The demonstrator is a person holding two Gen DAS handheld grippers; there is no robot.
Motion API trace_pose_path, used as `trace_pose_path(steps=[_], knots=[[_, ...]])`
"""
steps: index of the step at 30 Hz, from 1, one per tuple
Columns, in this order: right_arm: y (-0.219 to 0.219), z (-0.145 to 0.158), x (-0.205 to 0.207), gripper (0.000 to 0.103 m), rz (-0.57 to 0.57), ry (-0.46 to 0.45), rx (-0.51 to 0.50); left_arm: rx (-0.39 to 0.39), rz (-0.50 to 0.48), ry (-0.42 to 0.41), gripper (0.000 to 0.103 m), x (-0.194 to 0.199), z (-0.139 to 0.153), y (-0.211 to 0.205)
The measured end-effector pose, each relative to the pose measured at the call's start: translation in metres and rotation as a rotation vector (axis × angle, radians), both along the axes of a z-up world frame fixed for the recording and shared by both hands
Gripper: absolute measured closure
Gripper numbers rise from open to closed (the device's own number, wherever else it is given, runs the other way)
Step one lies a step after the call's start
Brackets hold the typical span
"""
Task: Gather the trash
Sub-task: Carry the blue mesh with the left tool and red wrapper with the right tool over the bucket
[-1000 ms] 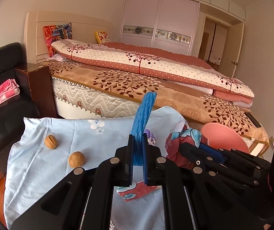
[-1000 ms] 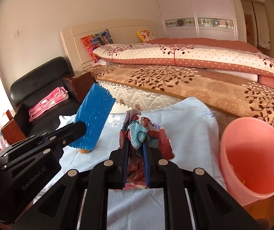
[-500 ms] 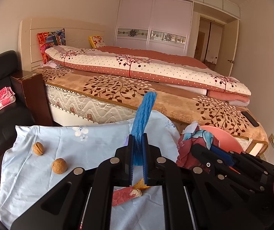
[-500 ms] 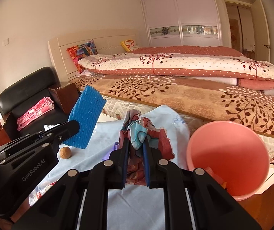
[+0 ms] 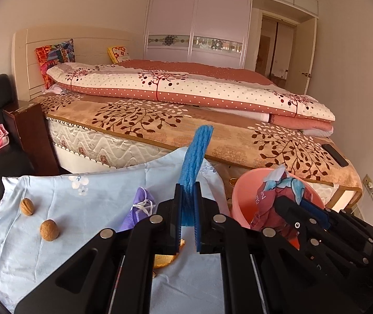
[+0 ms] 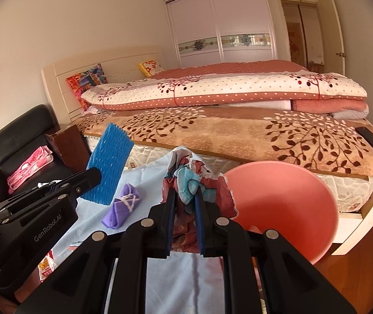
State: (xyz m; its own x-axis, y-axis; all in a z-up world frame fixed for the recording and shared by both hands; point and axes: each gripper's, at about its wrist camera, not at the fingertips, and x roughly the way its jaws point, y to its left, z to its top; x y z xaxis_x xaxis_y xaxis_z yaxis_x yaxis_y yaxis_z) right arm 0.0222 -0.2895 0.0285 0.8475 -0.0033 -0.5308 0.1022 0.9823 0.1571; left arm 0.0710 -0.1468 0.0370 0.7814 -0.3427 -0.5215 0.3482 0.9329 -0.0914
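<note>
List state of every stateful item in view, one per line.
left gripper: shut on blue foam net, held upright
right gripper: shut on crumpled wrapper
pink bin: open, tilted toward the camera, beside the wrapper
purple pouch: tied, lying on blue cloth
walnuts: two, whole, on the cloth
wardrobe doors: closed
</note>
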Motion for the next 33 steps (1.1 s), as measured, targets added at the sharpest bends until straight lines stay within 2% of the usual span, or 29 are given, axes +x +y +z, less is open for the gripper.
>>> trace_pose_path(steps=[18,33], knots=[[-0.066,-0.014,-0.003,0.090,-0.125,0.027,0.040,0.063,-0.083,0.001,0.096,0.009,-0.009,-0.071],[-0.086,-0.017,-0.004,0.089,-0.150,0.040,0.056,0.077,-0.092,0.009,0.096,0.011,-0.009,-0.097]])
